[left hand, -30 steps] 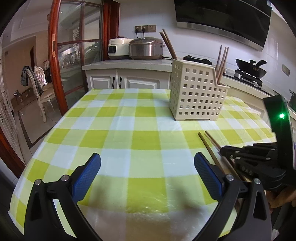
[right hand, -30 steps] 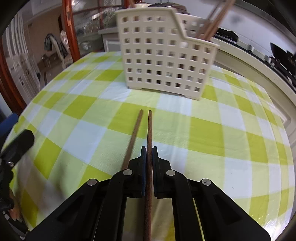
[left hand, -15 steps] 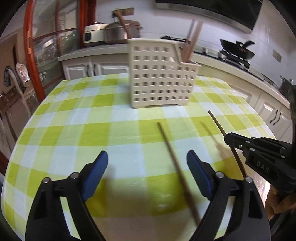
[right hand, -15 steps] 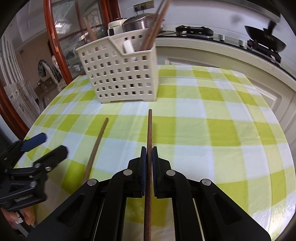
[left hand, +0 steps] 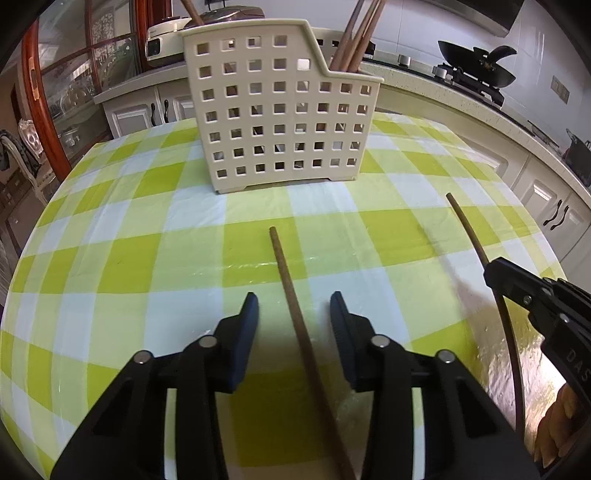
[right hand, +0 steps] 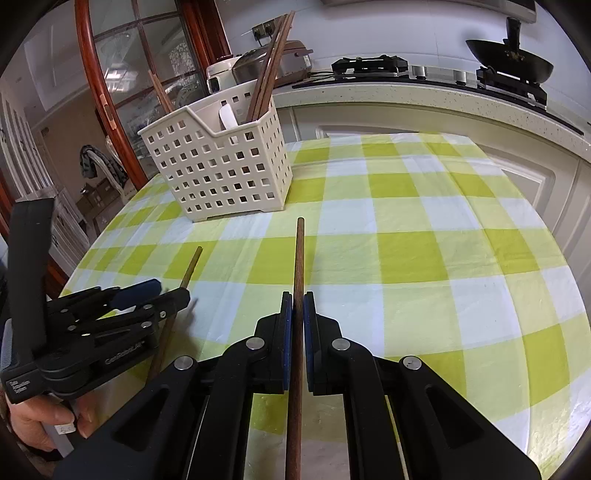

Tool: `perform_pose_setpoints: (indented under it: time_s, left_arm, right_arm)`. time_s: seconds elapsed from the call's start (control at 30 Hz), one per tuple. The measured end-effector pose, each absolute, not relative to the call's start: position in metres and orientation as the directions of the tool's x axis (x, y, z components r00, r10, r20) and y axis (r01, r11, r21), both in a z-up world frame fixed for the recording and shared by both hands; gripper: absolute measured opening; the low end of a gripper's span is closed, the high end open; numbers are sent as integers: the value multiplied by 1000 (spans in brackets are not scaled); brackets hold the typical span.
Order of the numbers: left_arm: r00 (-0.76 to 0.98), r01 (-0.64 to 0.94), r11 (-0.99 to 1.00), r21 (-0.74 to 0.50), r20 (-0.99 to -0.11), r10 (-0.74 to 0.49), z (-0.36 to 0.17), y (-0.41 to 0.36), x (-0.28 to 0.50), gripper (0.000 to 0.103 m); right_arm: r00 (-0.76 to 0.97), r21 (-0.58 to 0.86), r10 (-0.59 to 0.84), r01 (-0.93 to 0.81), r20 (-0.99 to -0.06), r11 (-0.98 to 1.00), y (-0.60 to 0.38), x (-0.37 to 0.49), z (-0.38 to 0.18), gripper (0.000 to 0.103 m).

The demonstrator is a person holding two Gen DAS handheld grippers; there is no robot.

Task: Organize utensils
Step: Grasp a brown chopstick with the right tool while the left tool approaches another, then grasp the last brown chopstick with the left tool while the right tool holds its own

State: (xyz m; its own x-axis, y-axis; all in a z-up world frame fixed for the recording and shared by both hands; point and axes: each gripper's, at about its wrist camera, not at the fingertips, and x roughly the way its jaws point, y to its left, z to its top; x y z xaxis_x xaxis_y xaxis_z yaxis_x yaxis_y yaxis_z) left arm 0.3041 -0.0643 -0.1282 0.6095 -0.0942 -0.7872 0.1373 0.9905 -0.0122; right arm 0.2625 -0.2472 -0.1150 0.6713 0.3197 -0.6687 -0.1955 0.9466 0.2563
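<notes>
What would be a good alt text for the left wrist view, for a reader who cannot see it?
The left tongs have just been closing around a brown chopstick lying on a green-and-white checked tablecloth, pads not yet touching it. Behind stands a cream perforated basket holding more chopsticks; at right, the right tongs hold a second chopstick.

Left gripper (left hand: 293, 306) straddling a chopstick on the checked tablecloth (left hand: 122, 258)

The blue-padded jaws have just been closing and now stand either side of a brown chopstick (left hand: 291, 291) lying on the cloth, with a gap visible on both sides of it. Its far tip points toward the cream perforated utensil basket (left hand: 280, 118), which holds more chopsticks (left hand: 356, 35) upright. At the right edge, the right gripper (left hand: 495, 269) holds a second chopstick (left hand: 469, 229) raised above the cloth, with fingers (left hand: 554, 432) showing beneath it.
</notes>
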Motion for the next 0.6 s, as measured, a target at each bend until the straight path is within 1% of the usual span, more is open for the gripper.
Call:
perform_pose_setpoints:
  time_s: [0.1,0.33,0.6]
  left_arm:
    - [601,134,991,3,-795,-79,-132,-69,306,33]
    - [606,123,992,20,-793,-59,-133,-72,304,33]
    - [606,134,991,23,-793,-64,-133,-71,303,32]
  right_arm:
    - [672,263,324,-195,-666,945,-249,262,-115,6]
    - [671,274,328,-189,-665,943,-253,264,-117,6]
    - [669,265,325,-193,-669,945,-250,264,-116,6]
